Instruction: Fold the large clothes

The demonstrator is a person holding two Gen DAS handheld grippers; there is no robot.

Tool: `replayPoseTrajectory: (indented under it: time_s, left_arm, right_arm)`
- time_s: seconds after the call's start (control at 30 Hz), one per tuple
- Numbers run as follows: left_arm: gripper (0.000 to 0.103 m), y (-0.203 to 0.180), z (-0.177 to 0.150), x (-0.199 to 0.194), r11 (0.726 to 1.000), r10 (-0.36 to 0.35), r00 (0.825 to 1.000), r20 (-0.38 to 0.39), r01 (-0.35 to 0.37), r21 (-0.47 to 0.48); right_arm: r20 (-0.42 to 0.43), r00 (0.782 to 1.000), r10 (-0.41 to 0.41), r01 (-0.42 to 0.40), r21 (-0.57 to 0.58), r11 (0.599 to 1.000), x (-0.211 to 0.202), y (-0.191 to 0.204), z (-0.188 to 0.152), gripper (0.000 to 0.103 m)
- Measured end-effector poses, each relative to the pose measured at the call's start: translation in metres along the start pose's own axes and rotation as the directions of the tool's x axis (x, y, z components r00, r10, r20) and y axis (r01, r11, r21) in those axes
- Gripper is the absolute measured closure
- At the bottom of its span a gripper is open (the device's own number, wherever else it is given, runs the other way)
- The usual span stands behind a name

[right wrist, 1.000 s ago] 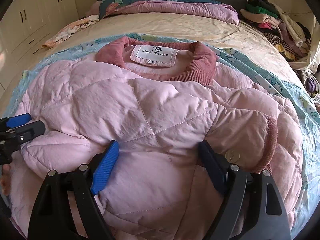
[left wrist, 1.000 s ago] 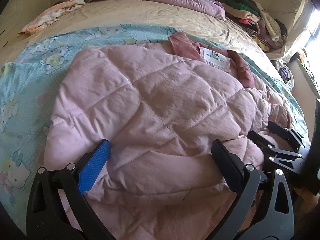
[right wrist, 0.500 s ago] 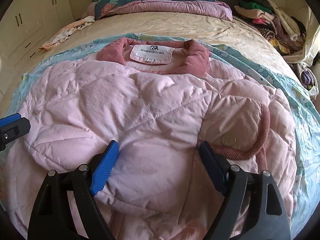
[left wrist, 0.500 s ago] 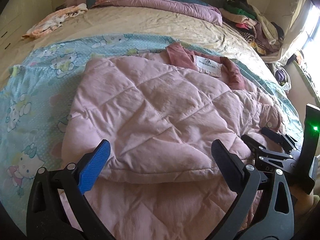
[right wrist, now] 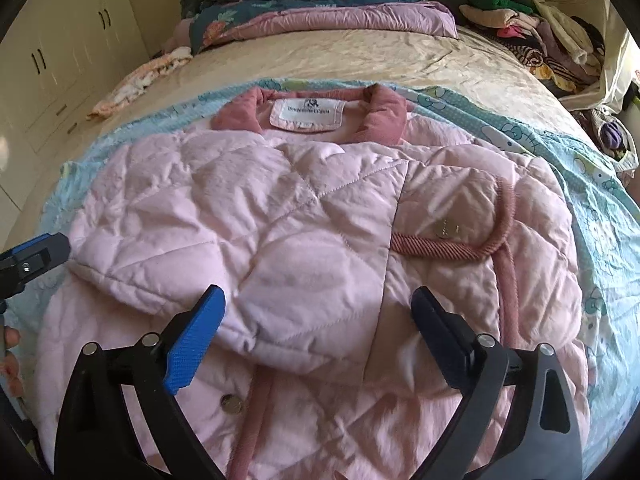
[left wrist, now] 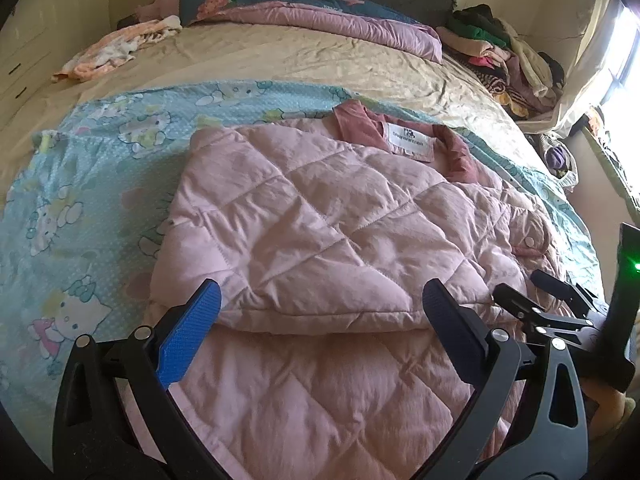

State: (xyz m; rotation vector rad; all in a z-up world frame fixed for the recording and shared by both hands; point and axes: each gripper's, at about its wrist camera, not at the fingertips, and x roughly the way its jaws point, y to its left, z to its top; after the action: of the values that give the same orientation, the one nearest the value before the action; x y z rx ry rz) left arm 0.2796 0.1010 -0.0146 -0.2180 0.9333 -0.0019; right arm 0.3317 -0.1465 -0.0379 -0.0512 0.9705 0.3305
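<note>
A pink quilted jacket (left wrist: 320,232) (right wrist: 304,232) lies on a light blue cartoon-print sheet (left wrist: 80,184) on the bed, its darker pink collar and white label (right wrist: 308,112) at the far end. Both sleeves are folded in across the body, and a cuff with a metal snap (right wrist: 448,228) lies on the right. My left gripper (left wrist: 320,320) hovers open above the folded sleeve's near edge, nothing between its fingers. My right gripper (right wrist: 316,320) hangs over the jacket's middle, its jaws opening, and they are empty. The right gripper (left wrist: 552,300) also shows at the right edge of the left wrist view.
Beyond the sheet lies a beige bedspread (right wrist: 320,56) with a folded pink and dark floral duvet (right wrist: 320,12) at the head. A heap of clothes (right wrist: 532,32) fills the far right corner. A small patterned garment (left wrist: 116,48) lies far left, near white cupboards (right wrist: 52,64).
Both grippers have let go of the sleeves and pulled back and up, so more of the jacket and sheet shows. The folded sleeves now lie flat on the jacket's body.
</note>
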Motion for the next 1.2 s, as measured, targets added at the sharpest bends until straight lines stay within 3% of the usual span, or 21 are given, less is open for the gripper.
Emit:
replayPoseTrajectory:
  time_s: [0.7, 1.2]
  left_arm:
    - [0.008, -0.009, -0.013, -0.059, 1.0, -0.025, 0.997, 0.072, 0.024, 0.015]
    - [0.008, -0.018, -0.024, -0.102, 0.999, -0.032, 0.991, 0.132, 0.028, 0.039]
  right_arm:
    - [0.199, 0.98, 0.015, -0.023, 0.036, 0.999, -0.112, -0.001, -0.016, 0.004]
    - [0.272, 0.962, 0.025, -0.035, 0.035, 0.999, -0.164, 0.0, -0.033, 0.004]
